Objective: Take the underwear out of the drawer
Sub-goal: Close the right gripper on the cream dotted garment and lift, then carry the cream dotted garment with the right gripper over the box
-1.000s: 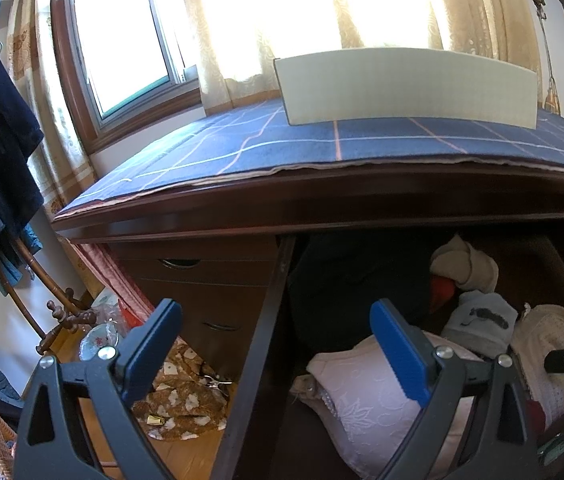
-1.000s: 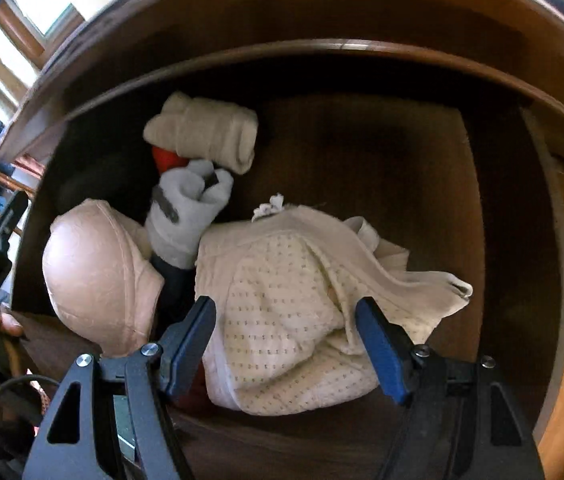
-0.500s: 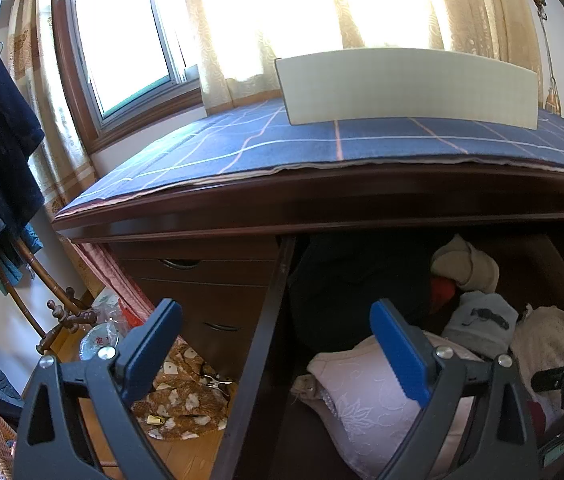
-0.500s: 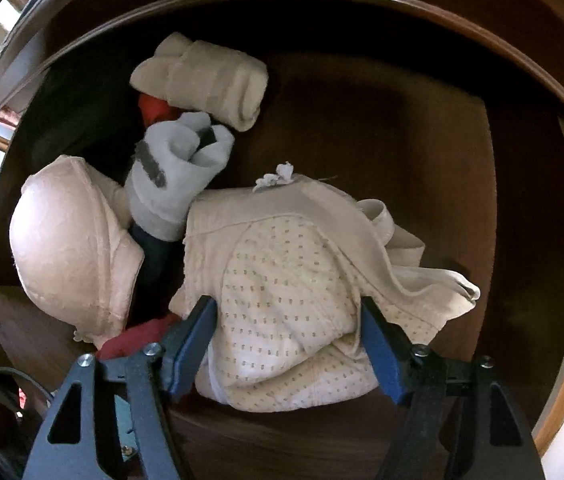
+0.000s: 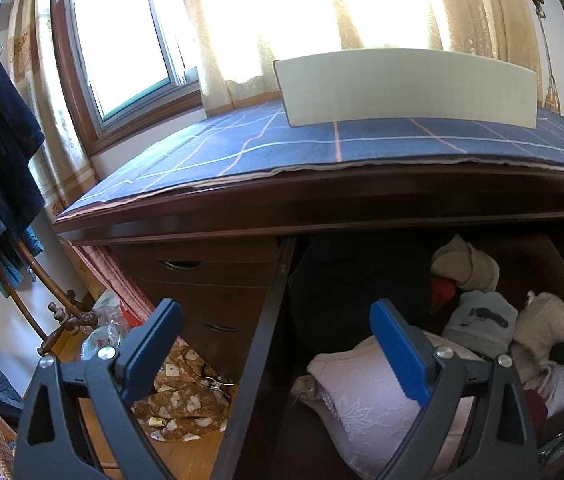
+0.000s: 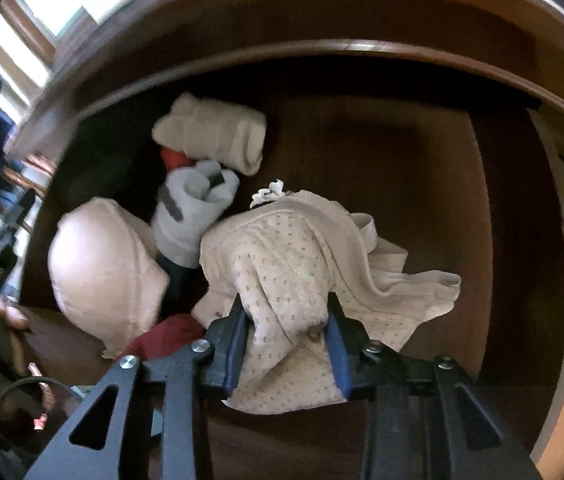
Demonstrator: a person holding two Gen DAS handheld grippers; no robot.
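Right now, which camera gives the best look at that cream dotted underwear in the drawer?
The right wrist view: the cream dotted underwear fills the middle, bunched between the right gripper jaws, which have just been closing. The left wrist view catches only a lump at its right edge.

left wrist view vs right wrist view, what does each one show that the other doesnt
Only the left wrist view: the open left gripper, the blue checked cloth and the window. Only the right wrist view: the right gripper, whose jaws have just been closing, pinching the cream dotted underwear. Both: the drawer, grey socks and padded bra.
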